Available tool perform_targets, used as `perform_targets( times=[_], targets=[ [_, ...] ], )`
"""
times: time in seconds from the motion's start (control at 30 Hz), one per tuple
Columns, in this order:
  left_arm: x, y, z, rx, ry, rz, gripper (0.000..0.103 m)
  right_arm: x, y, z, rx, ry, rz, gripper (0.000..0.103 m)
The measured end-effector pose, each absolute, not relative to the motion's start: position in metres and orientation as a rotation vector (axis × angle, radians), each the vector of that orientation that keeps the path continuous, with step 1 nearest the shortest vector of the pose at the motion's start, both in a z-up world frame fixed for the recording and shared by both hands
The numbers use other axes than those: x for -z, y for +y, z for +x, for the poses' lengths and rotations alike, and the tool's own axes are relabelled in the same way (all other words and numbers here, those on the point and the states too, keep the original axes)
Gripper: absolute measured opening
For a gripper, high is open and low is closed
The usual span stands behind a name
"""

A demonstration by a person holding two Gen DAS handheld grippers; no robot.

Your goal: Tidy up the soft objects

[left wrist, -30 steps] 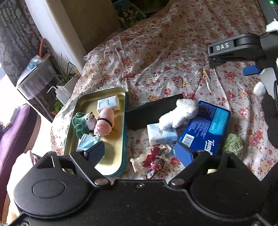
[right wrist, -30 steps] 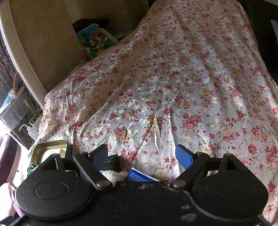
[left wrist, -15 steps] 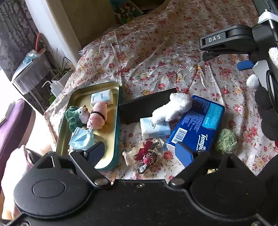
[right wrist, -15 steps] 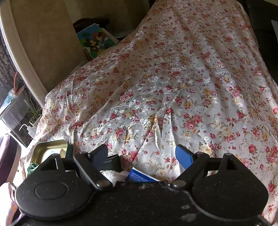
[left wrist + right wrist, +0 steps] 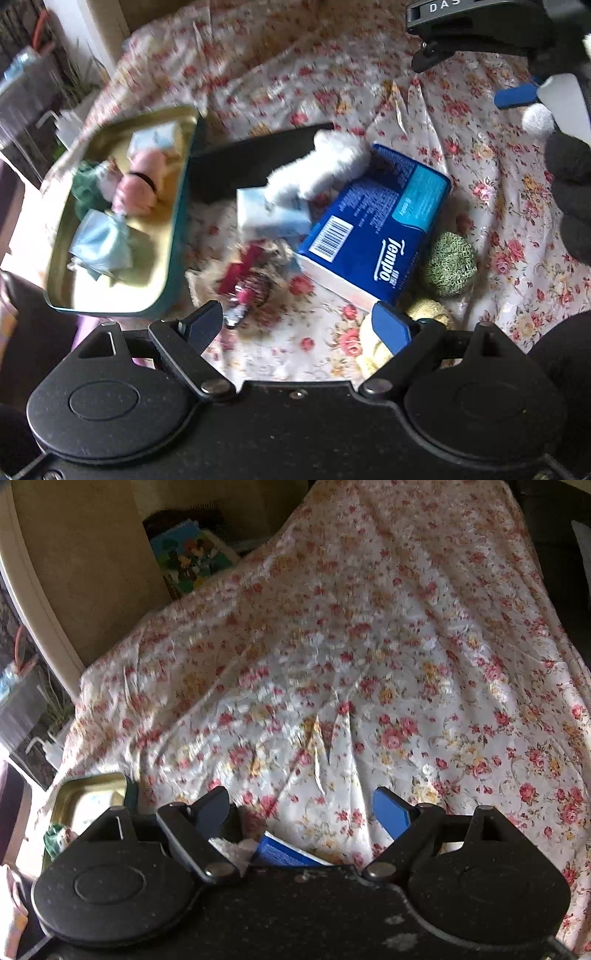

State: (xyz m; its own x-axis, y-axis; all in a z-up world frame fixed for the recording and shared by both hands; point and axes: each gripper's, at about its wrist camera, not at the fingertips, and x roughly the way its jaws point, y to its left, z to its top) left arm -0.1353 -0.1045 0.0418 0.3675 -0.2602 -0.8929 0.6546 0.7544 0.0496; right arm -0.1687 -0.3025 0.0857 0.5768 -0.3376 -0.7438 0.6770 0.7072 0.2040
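Left wrist view, left to right. Metal tray [image 5: 177, 236] on the floral bedsheet [image 5: 332, 85], holding a green plush [image 5: 86, 188], pink plush [image 5: 138, 182], small tissue pack [image 5: 157, 138] and blue face mask [image 5: 101, 240]. Just right of the tray: black flat case [image 5: 243, 166], with a white plush [image 5: 317, 166] lying across a second tissue pack [image 5: 269, 218] and the blue Tempo tissue package [image 5: 376, 229]. Red-patterned wrapped item [image 5: 247, 284] below, blurred. Green knitted ball [image 5: 448, 264] beside the package; yellow soft item [image 5: 373, 347] near the lower edge.

Left gripper [image 5: 299, 321] spread wide, holding nothing, above the sheet. Right gripper [image 5: 301, 808] likewise wide and empty, over bare bedsheet.
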Motion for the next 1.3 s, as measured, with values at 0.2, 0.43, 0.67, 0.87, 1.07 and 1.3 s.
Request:
perform_targets(
  times=[0.2, 0.43, 0.67, 0.87, 1.07, 1.3],
  targets=[
    [-0.023, -0.112, -0.123, 0.588, 1.078, 0.409, 0.085, -0.055, -0.319, -0.157, 0.480, 0.899, 0.607, 0.086],
    [-0.036, -0.122, -0.103, 0.555, 1.086, 0.406, 0.085, -0.046, -0.327, -0.154, 0.460, 0.929, 0.680, 0.098],
    [-0.066, -0.126, -0.098, 0.511, 1.019, 0.409, 0.085, -0.026, -0.329, -0.147, 0.508, 1.017, 0.671, 0.098],
    [-0.092, -0.128, -0.105, 0.505, 0.947, 0.432, 0.085, -0.029, -0.339, -0.160, 0.537, 0.979, 0.718, 0.098],
    [-0.106, -0.124, -0.112, 0.489, 0.889, 0.446, 0.085, -0.031, -0.343, -0.166, 0.513, 0.955, 0.751, 0.098],
    [-0.100, -0.128, -0.103, 0.489, 0.882, 0.479, 0.086, -0.036, -0.341, -0.173, 0.496, 0.934, 0.709, 0.098]
  ],
)
